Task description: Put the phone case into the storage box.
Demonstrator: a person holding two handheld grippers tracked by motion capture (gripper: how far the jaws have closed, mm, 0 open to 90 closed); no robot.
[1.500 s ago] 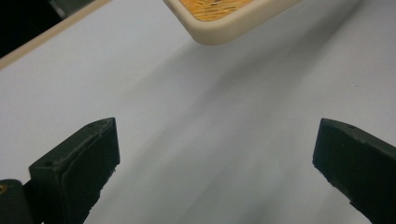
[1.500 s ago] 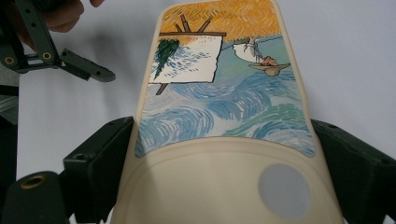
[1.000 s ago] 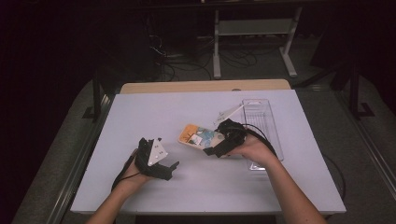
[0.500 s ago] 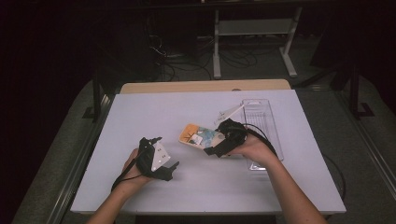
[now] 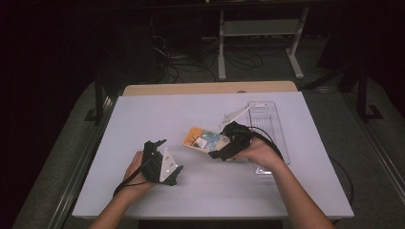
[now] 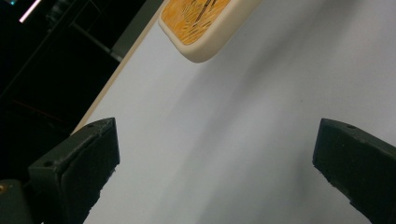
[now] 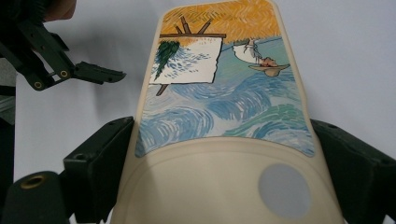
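A cream phone case [image 5: 201,140] printed with a blue and orange painting lies near the middle of the white table [image 5: 143,114]. My right gripper [image 5: 216,153] is shut on its near end. In the right gripper view the two black jaws press the sides of the case [image 7: 224,107], and my right gripper [image 7: 224,186] holds it flat above the table. My left gripper [image 5: 171,160] is held at the front left, apart from the case. In the left gripper view my left gripper [image 6: 215,158] is open with bare table between its jaws, and a corner of the case [image 6: 201,28] shows ahead.
A clear plastic tray [image 5: 265,125] lies at the right of the table, behind my right hand. The table's front edge runs just below both forearms. A stand and cables are on the dark floor beyond the far edge.
My left gripper has turned a little in the hand and stays in the same spot. The right gripper and the case have barely moved.
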